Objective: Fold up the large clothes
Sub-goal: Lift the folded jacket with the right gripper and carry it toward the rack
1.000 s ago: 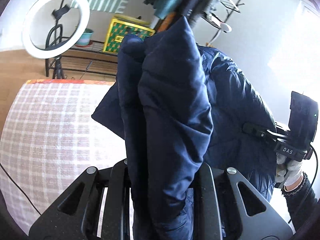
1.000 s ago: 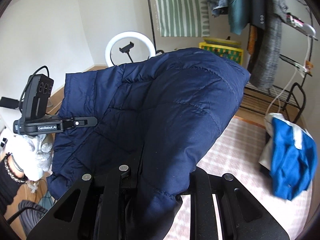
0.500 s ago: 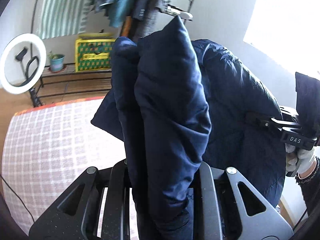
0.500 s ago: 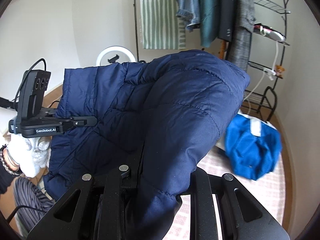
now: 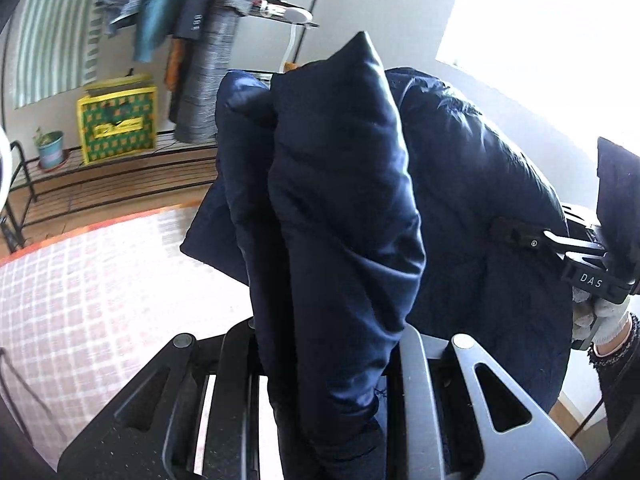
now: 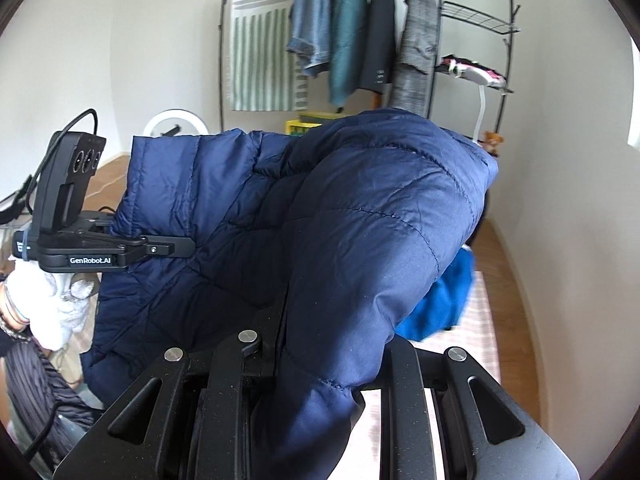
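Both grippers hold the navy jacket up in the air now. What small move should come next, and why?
Probably lower it onto the checked cloth. The navy jacket hangs bunched between the left gripper and the right gripper, both clamped on it, and cannot be folded in the air.

It was a room in a home: a metal clothes rack [image 6: 472, 40] hung with shirts and jackets [image 6: 348, 36], wooden floor [image 5: 100, 200], a potted plant [image 5: 50, 148], and a checked cloth [image 5: 80, 300] over a bed.
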A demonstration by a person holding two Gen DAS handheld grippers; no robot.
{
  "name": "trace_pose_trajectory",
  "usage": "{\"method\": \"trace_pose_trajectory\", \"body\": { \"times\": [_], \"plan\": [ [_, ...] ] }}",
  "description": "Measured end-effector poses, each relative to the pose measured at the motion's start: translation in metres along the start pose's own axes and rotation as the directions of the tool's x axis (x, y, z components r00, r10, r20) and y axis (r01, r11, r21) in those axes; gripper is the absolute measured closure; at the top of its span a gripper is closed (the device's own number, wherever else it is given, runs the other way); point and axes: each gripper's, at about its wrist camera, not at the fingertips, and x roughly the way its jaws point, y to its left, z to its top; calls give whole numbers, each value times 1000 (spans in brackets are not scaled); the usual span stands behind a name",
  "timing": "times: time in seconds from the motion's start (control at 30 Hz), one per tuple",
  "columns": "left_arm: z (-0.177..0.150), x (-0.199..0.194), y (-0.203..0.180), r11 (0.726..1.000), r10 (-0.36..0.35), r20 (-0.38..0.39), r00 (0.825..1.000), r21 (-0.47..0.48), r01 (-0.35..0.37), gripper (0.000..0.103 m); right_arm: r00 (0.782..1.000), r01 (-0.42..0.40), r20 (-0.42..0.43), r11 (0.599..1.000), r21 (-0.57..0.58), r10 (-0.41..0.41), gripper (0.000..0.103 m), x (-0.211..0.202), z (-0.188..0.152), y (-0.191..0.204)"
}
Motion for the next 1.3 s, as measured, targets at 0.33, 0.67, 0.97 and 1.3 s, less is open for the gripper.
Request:
{"method": "trace_pose_trajectory", "body": {
  "times": [0.33,0.67,0.97,1.3],
  "plan": [
    [22,71,-28,999,-29,-26,999,15,29,84,999,43,-13,999,23,-42,83,12,-4,-62],
    [60,158,-5,1000,-27,-41,999,-1,27,84,998,58,-34,998,40,-56,84,82,18,-124],
    [120,213,26,1000,15,27,1000,-11,-15,84,998,66,16,998,-3,-66,84,144,60,-177],
    [162,276,71,995,73,57,996,-74,-69,84,997,63,44,995,-75,-59,84,226,92,-219]
  ]
}}
